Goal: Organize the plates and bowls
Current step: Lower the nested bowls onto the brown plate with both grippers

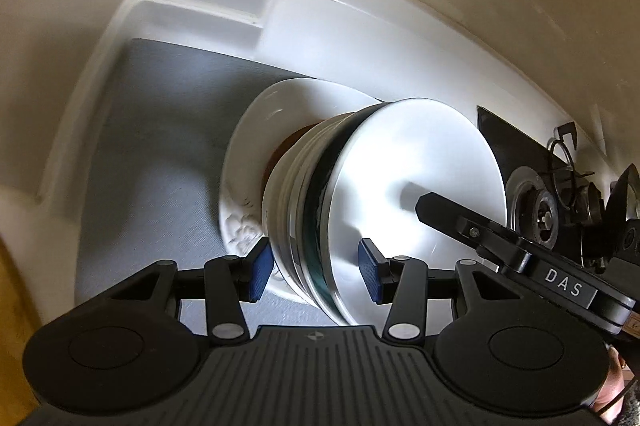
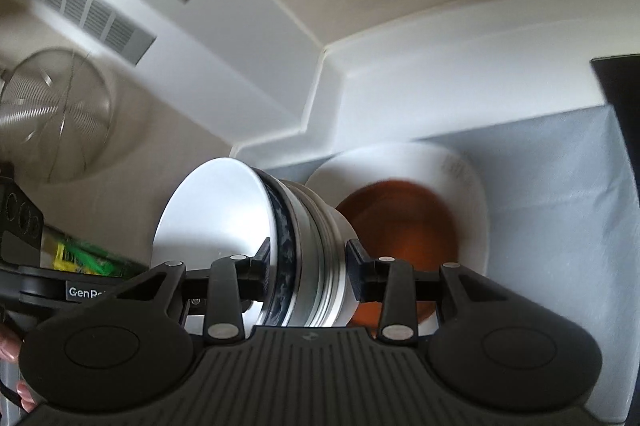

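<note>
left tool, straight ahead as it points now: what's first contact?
The stack of bowls already sits between the left tool's pads, so pushing on drives the stack deeper toward the tool body. Behind the stack lies the white plate on the grey mat; depth is unclear.

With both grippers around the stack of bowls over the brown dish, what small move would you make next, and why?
Probably ease the stack of bowls straight down onto the brown dish before releasing. The left gripper and right gripper each straddle the stack's rims, and the brown dish already rests on the white plate on the grey mat. Whether the stack already touches the dish cannot be told.
</note>
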Available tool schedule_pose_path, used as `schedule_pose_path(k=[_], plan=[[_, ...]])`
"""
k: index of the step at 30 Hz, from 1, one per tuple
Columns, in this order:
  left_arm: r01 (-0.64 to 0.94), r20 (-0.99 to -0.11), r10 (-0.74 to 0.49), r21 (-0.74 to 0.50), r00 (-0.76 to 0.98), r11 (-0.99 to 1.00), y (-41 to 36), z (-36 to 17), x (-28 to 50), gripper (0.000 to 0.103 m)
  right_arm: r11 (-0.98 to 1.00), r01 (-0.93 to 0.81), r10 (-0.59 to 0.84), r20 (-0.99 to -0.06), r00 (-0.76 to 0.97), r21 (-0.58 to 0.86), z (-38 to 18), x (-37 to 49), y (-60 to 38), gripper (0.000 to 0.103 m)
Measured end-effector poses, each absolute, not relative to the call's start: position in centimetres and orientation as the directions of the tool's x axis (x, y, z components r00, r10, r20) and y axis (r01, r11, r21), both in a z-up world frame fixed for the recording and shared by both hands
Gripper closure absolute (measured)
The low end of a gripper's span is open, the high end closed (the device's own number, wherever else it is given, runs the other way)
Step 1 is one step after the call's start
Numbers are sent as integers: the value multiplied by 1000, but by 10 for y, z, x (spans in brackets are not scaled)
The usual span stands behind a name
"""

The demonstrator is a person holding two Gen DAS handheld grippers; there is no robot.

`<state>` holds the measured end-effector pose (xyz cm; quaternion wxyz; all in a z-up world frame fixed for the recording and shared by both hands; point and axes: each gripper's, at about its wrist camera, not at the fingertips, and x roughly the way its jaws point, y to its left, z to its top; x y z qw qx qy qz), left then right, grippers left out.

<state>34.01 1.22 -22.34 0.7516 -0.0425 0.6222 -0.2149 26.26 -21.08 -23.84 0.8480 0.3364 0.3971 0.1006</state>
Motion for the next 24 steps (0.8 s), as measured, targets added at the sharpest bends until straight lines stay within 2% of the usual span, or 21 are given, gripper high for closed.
schedule_pose_path(k=[6,24], plan=[[251,-928,-367,-339,72,907,-1,-248,360,54,752,137,423,-631,650,645,-258,270,-223,61],[273,-918,-391,-359,70,892,-16,-285,371,53,769,179,376,-661,650,614,-300,280,-232,61]])
